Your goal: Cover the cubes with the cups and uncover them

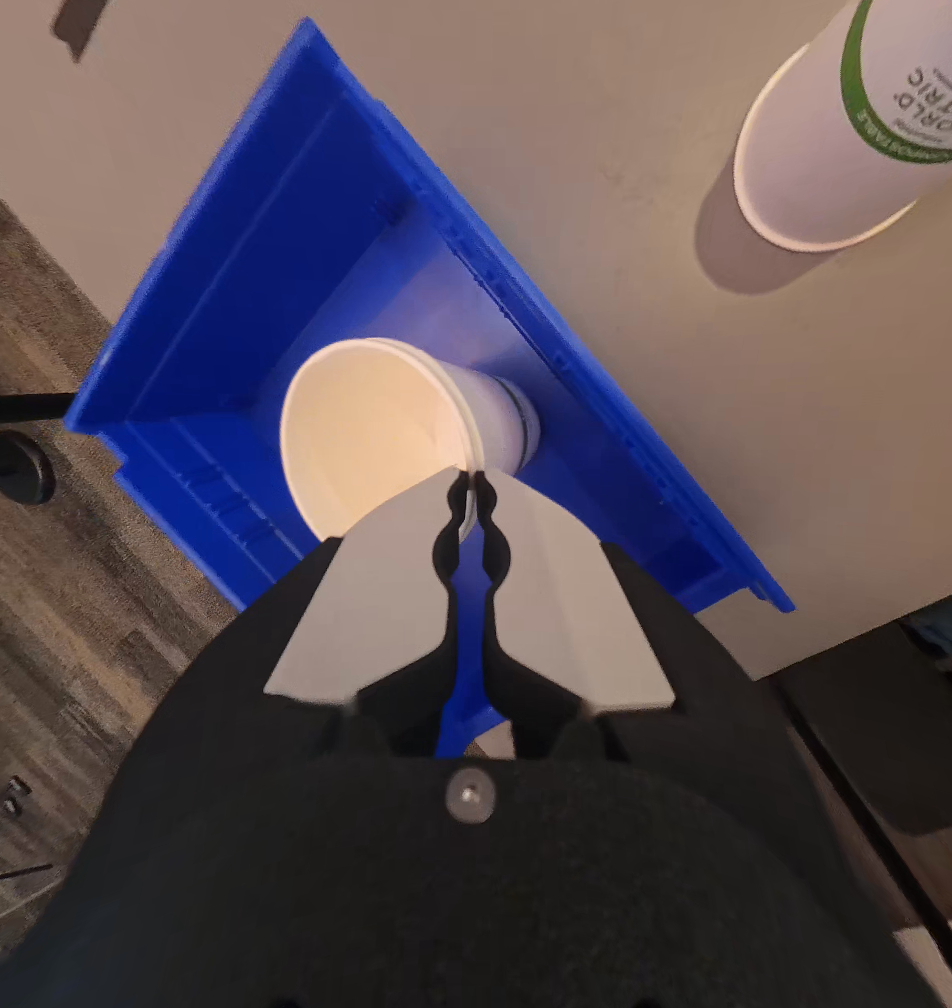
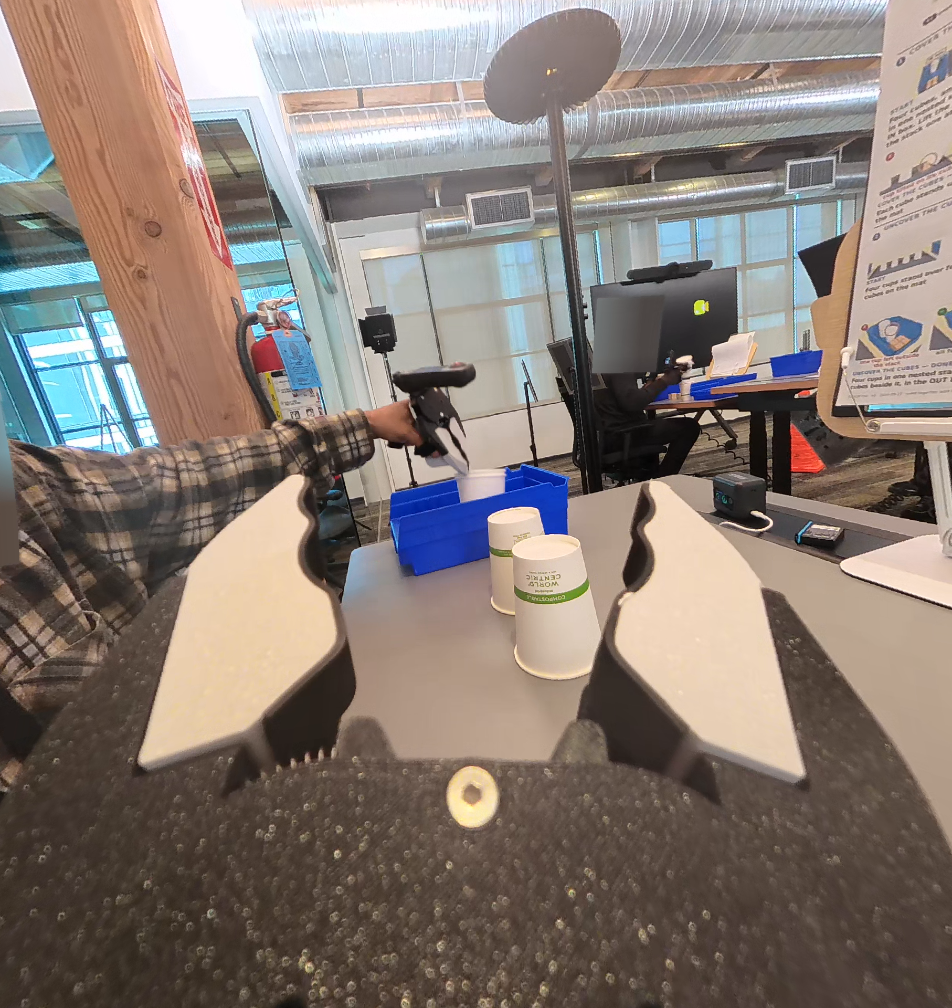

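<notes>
My left gripper point(image 1: 472, 475) is pinched nearly closed on the rim of a white paper cup point(image 1: 378, 436), which sits mouth-up in the middle of the left wrist frame, inside the blue bin point(image 1: 245, 283). The rim looks doubled, so it may be more than one cup nested; I cannot tell how many. The bin lies on the grey desk point(image 1: 681, 327), running from the upper left toward the lower right of that frame. In the upper right corner, another cup with a green band point(image 1: 866, 125) stands upside down on the desk, well apart from the bin.

From the right wrist view, my right gripper point(image 2: 476, 523) hangs wide open with nothing between its fingers, low over the desk. Just ahead of it, centre frame, two upside-down cups stand on the desk: the nearer cup point(image 2: 554, 611) lies between the fingers' line of sight, the farther cup point(image 2: 509, 551) close behind it and slightly left. Beyond them is the blue bin, with the left gripper above it at the rim of the white cup. No cubes are visible in either view.
</notes>
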